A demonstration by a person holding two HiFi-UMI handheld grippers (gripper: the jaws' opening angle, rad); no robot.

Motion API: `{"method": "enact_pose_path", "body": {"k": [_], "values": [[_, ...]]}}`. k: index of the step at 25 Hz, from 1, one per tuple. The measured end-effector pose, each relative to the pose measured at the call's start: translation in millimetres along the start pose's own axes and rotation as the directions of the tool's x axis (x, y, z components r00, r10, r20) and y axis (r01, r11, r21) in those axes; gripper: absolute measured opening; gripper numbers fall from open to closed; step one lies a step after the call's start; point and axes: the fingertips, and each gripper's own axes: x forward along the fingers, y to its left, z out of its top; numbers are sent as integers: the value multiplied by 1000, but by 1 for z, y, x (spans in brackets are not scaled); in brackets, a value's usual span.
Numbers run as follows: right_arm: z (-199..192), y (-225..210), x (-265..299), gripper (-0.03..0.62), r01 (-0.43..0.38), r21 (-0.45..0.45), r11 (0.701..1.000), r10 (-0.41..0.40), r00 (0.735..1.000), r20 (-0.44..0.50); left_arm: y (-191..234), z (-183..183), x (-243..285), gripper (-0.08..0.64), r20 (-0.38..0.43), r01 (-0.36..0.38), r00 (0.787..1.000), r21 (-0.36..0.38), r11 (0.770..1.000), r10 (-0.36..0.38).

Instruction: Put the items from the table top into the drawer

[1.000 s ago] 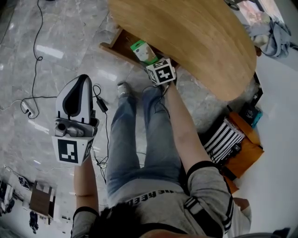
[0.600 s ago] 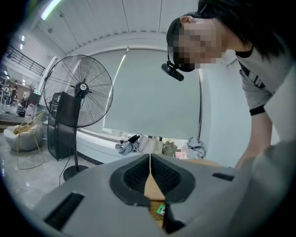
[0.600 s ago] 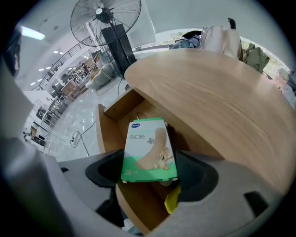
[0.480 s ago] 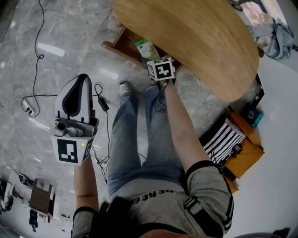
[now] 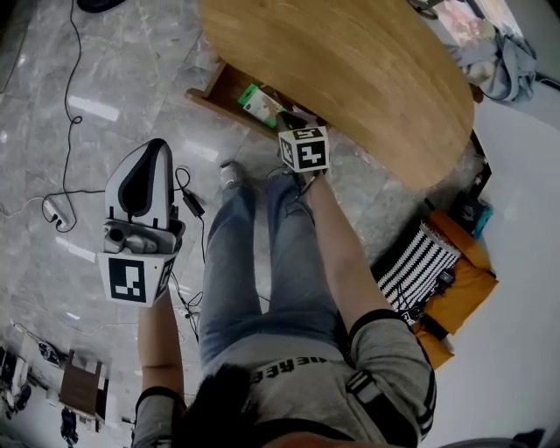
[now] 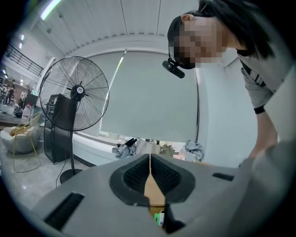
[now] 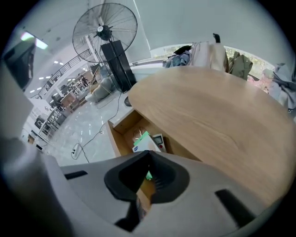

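Holding my left gripper (image 6: 149, 162) shut and empty, I see cables (image 5: 68, 114) on the floor to its left. Beneath my right gripper (image 7: 148, 164), whose jaws have just closed on nothing, the box (image 7: 142, 141) lies in the open drawer (image 7: 121, 127). The table (image 7: 217, 115) overhangs and hides the drawer's back.

The light is bright and even, and the shadows are soft. In the head view the polished floor (image 5: 96, 101) shows white glare patches from lamps above, and the drawer (image 5: 212, 91) lies in the shade of the table (image 5: 350, 61). Both gripper views bend strongly at the edges and have black corners. A ceiling lamp (image 6: 50, 8) glows, and the left hand-held gripper (image 6: 149, 159), close to the lens, looks soft.
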Motion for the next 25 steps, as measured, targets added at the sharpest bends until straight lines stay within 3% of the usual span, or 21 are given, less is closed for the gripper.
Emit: {"method": "enact_pose_path", "body": {"k": [5,10,25], "values": [[14,11,-48,3,-47,39,998,42,992,122,-15,19,7,12,13,36,999,9,999,-36],[29,17,-104,3,8,-34,999,0,975,223,-36,42,12,12,18,75,997,24,997,-75],[71,50,-277,3,96,-65,993,-56,887,459,-101,137,12,12,92,145,985,30,989,-147]]}}
